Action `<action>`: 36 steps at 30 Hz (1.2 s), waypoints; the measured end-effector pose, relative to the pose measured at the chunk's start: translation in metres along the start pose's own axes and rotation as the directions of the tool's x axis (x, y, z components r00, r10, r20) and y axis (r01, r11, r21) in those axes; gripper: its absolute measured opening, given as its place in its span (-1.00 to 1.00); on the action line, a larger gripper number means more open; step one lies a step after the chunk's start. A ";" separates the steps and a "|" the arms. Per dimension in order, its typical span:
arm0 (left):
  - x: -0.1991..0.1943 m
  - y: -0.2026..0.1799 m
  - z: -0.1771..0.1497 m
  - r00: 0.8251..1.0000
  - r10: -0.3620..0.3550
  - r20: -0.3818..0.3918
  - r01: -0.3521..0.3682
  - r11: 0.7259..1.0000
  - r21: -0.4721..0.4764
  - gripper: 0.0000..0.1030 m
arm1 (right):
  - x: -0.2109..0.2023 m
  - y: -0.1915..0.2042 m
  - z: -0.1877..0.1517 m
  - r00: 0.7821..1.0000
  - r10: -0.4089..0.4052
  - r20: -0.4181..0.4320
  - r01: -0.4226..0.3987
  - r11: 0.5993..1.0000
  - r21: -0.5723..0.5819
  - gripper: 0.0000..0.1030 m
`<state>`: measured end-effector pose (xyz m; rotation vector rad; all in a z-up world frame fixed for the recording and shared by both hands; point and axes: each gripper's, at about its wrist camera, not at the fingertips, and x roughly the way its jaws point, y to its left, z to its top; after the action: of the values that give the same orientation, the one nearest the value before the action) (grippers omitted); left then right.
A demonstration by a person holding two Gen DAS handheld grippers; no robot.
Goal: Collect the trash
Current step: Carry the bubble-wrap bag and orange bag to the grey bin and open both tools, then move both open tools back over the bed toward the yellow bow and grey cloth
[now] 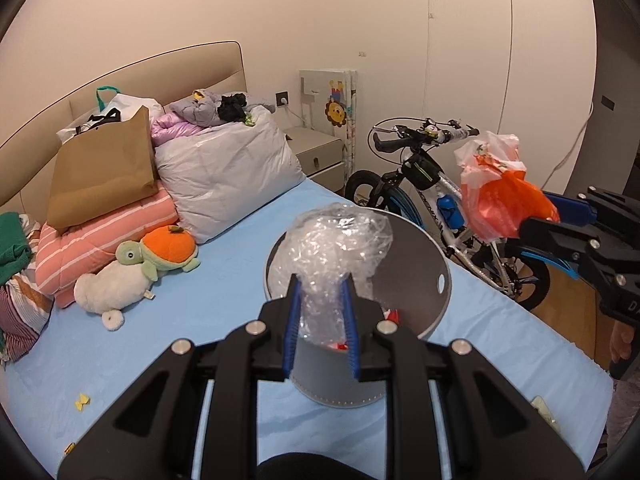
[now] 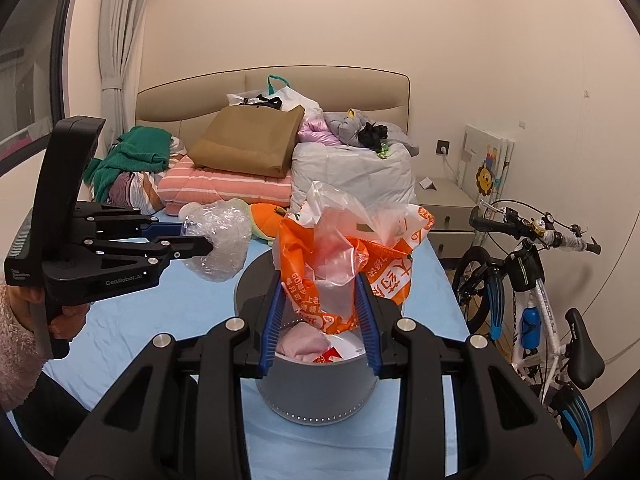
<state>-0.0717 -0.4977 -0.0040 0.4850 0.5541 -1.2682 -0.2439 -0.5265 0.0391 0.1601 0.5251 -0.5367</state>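
Observation:
A grey round bin (image 1: 416, 264) stands on the blue bed sheet. Just above its near rim my left gripper (image 1: 321, 280) is shut on a crumpled wad of clear plastic wrap (image 1: 336, 240). At the right edge my right gripper (image 1: 540, 216) is shut on an orange and white plastic bag (image 1: 500, 204). In the right wrist view that right gripper (image 2: 320, 280) holds the orange bag (image 2: 344, 248) over the bin (image 2: 316, 388), which has a pink item (image 2: 304, 346) and red scraps inside. The left gripper (image 2: 196, 239) holds the clear wrap (image 2: 224, 240) up and left of the bin.
Bedding, a brown paper bag (image 1: 104, 172) and a plush turtle (image 1: 160, 256) crowd the bed's head end. A child's bicycle (image 2: 532, 280) stands on the floor right of the bed, beside a nightstand (image 2: 444, 200). A small yellow scrap (image 1: 83, 402) lies on the sheet. A hand (image 2: 64, 316) grips the left tool.

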 end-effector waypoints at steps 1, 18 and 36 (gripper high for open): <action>0.004 0.001 0.003 1.000 -0.002 -0.004 0.002 1.000 0.001 -0.60 | 0.003 -0.001 0.002 1.000 0.003 -0.002 -0.003 1.000 -0.001 -0.36; 0.074 0.020 0.007 0.997 0.000 -0.071 -0.001 1.000 -0.009 0.40 | 0.081 -0.015 0.022 0.998 0.018 -0.057 -0.017 1.000 0.024 0.12; 0.008 0.096 -0.070 0.982 0.172 -0.074 -0.183 0.968 -0.170 0.40 | 0.113 0.084 0.002 0.980 0.154 -0.128 -0.166 0.982 -0.091 0.12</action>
<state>0.0145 -0.4377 -0.0598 0.4150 0.6515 -1.0265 -0.1159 -0.5060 -0.0171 0.1371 0.6494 -0.3434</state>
